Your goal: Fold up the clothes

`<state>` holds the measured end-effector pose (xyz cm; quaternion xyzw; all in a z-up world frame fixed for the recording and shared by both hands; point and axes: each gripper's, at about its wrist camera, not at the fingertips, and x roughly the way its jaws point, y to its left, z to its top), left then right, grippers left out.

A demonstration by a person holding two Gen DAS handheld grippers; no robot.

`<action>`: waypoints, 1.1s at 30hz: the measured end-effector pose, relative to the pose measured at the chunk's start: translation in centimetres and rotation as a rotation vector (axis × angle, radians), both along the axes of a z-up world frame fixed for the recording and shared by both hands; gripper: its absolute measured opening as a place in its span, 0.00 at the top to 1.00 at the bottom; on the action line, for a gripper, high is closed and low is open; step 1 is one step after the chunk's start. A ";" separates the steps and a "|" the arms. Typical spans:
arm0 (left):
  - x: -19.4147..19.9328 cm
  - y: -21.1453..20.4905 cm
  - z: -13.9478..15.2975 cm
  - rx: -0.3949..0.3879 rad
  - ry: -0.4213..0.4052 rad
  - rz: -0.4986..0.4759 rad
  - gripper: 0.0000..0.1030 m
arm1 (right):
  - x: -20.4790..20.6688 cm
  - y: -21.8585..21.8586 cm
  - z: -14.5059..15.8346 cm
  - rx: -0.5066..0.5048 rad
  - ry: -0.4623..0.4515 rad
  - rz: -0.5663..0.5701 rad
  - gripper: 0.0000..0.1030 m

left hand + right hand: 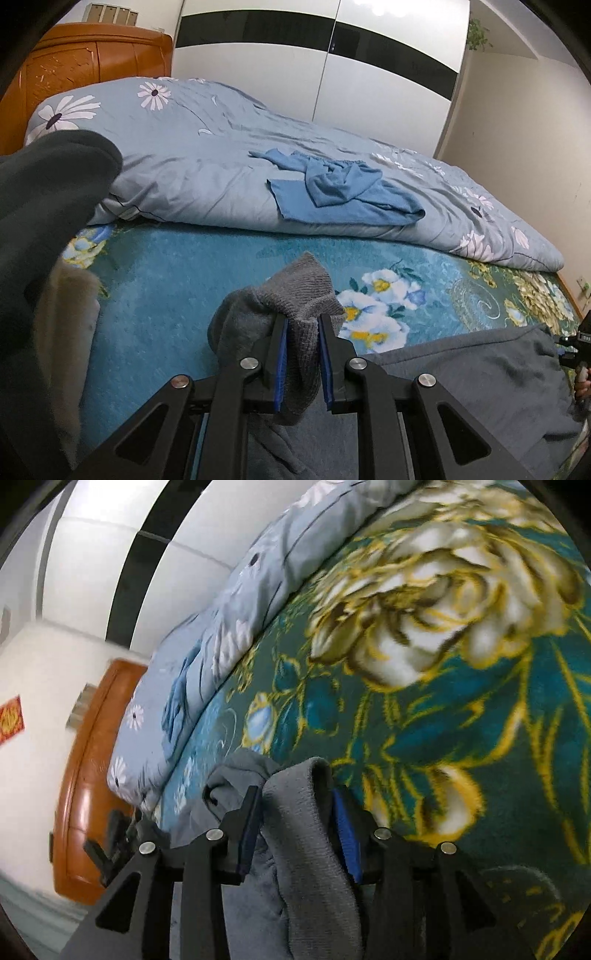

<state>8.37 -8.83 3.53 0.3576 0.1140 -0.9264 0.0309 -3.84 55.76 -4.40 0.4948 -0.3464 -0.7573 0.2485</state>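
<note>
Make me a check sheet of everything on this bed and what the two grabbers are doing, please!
Surface: teal flowered blanket spread over the bed.
Job's things: grey garment pinched by both grippers; blue garment crumpled on the quilt.
Clutter: pale blue daisy quilt heaped along the far side; dark cloth close to the lens, left.
Grippers: left gripper shut on the grey garment; right gripper shut on it too.
Cables: nothing seen.
Surroundings: orange wooden headboard; white wardrobe with a black band.
</note>
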 end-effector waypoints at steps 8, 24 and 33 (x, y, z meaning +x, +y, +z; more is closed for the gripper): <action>-0.5 0.6 0.2 0.005 0.003 -0.017 0.83 | 0.6 -2.1 0.9 0.132 0.051 0.029 0.67; -2.0 1.7 5.3 0.044 0.142 -0.076 0.85 | 2.0 1.2 7.3 0.175 0.175 -0.266 0.93; -6.0 -0.6 7.1 0.074 0.225 -0.015 0.85 | 2.0 7.5 9.8 0.183 0.212 -0.484 0.93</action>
